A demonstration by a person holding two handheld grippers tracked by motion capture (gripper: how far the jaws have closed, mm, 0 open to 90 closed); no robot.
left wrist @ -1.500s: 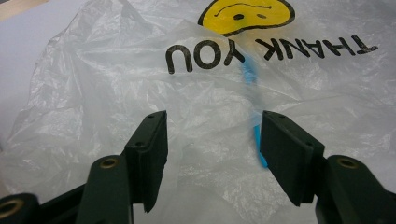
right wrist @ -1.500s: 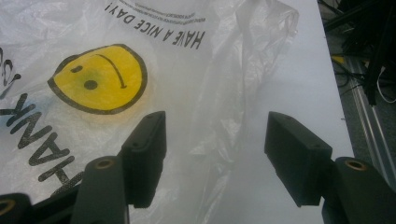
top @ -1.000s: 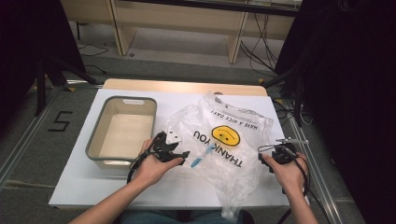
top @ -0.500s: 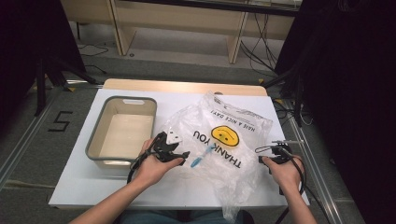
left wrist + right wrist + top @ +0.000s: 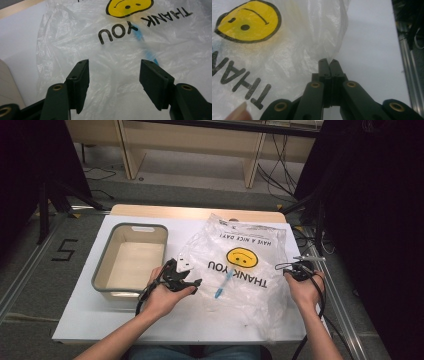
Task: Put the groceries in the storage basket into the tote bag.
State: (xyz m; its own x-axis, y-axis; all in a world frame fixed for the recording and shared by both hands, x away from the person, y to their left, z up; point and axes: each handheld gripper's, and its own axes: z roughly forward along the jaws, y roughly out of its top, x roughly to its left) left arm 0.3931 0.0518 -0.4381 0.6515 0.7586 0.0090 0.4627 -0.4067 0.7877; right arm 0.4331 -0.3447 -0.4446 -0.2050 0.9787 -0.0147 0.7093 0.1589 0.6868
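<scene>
A clear plastic bag [image 5: 240, 265] printed with a yellow smiley and "THANK YOU" lies flat on the white table [image 5: 200, 325]. A blue stick-like item [image 5: 222, 285] shows through it. My left gripper [image 5: 192, 276] hovers at the bag's left part, jaws open and empty. In the left gripper view its jaws [image 5: 113, 75] stand wide over the bag [image 5: 112, 45], with the blue item [image 5: 147, 52] just ahead. My right gripper [image 5: 287, 268] is at the bag's right edge. In the right gripper view it [image 5: 328, 61] is shut, pinching the edge of the bag [image 5: 287, 50].
An empty grey-rimmed bin [image 5: 100, 275] stands at the table's left, close to my left hand. Beyond the table's right edge run cables and a metal rail [image 5: 340, 310]. A wooden strip [image 5: 200, 212] borders the far side.
My right gripper shifted a little toward the bag's right edge and its jaws closed on the plastic. The left gripper stayed where it was, still open.
</scene>
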